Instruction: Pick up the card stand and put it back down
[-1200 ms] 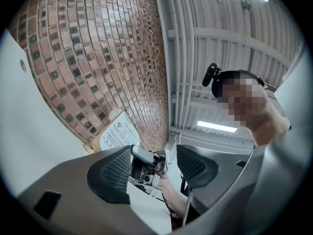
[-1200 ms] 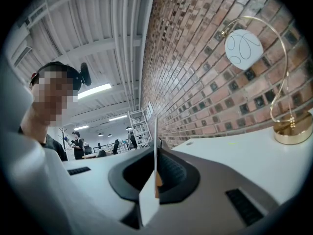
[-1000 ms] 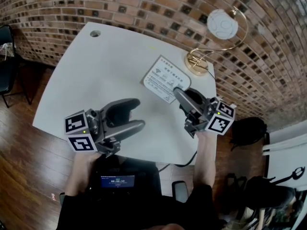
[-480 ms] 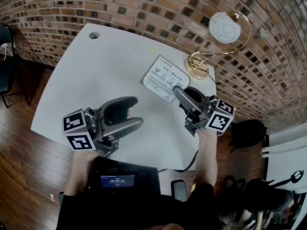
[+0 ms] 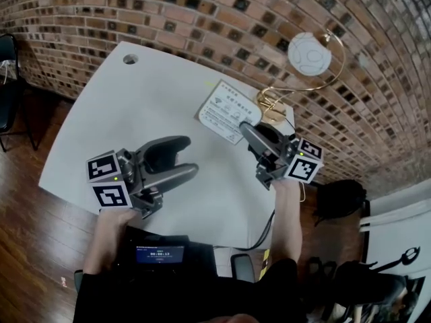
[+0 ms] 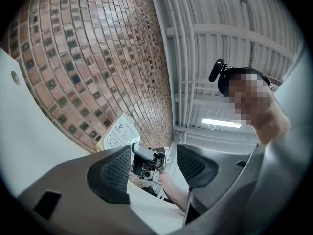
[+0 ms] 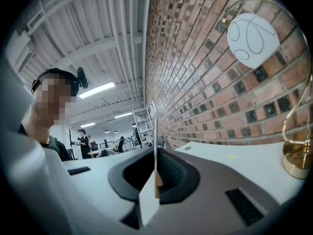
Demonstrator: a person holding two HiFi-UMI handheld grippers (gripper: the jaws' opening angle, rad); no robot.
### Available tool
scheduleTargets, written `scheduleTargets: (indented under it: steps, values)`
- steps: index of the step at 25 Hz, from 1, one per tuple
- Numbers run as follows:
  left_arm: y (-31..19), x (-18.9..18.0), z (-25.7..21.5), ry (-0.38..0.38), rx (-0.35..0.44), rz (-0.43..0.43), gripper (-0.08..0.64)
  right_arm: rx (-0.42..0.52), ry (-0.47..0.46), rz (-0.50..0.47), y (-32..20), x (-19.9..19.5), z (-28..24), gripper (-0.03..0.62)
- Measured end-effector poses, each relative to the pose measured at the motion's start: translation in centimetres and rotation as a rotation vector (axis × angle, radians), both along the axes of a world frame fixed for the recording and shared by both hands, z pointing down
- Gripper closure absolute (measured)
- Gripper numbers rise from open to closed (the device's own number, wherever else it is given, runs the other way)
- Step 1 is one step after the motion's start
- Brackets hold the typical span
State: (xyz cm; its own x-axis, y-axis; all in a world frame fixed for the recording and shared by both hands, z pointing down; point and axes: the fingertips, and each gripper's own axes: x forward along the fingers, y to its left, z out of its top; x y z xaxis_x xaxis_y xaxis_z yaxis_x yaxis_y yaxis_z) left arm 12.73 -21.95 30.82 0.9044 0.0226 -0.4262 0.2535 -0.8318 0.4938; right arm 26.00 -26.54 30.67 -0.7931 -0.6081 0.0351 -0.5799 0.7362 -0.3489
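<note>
The card stand (image 5: 227, 110), a white printed card, sits over the far right part of the white table (image 5: 121, 120). My right gripper (image 5: 246, 130) is shut on its near right edge. In the right gripper view the card stand (image 7: 156, 138) shows edge-on as a thin upright sheet pinched in the right gripper (image 7: 155, 174). I cannot tell whether its foot touches the table. My left gripper (image 5: 190, 156) hovers open and empty over the table's near left. In the left gripper view, beyond the open left gripper (image 6: 154, 166), I see the card stand (image 6: 120, 131) and the right gripper (image 6: 145, 161).
A lamp with a gold base (image 5: 275, 105) and a white globe (image 5: 310, 53) stands just behind the card stand, against the brick wall. The table has a cable hole (image 5: 130, 59) at its far left. A black chair (image 5: 8, 79) stands at the left, a dark bag (image 5: 340, 197) on the floor at the right.
My right gripper and the card stand have shifted a little closer to the lamp base. The left gripper drifted slightly. Neither gripper's jaws have changed.
</note>
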Motion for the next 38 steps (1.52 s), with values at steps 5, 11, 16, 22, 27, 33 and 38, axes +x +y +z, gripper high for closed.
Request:
scheduleTargets:
  steps: [5, 11, 16, 22, 27, 33, 38]
  values:
    - [-0.5, 0.5, 0.2, -0.011, -0.008, 0.003, 0.277, 0.001, -0.005, -0.024, -1.2, 0.4, -0.2, 0.568]
    - [-1.0, 0.8, 0.5, -0.034, 0.004, 0.01, 0.276, -0.005, -0.004, -0.039, -2.9, 1.1, 0.3, 0.568]
    - [-2.1, 1.4, 0.5, -0.057, 0.019, 0.01, 0.276, -0.007, -0.018, -0.045, -4.7, 2.6, 0.7, 0.568]
    - [-3.7, 2.0, 1.0, -0.072, 0.015, 0.023, 0.276, 0.01, 0.001, -0.045, -7.5, 3.9, 0.7, 0.568]
    - [-4.9, 2.3, 1.5, -0.077, -0.018, 0.025, 0.278, 0.02, 0.015, -0.065, -9.0, 4.3, 1.0, 0.568]
    - [-6.0, 2.7, 1.7, -0.114, -0.026, 0.024, 0.278, 0.008, 0.03, -0.097, -10.8, 4.3, 1.8, 0.568]
    - [-7.1, 3.4, 2.1, -0.146, -0.03, 0.033, 0.278, 0.048, 0.063, -0.121, -12.9, 4.0, 1.4, 0.568]
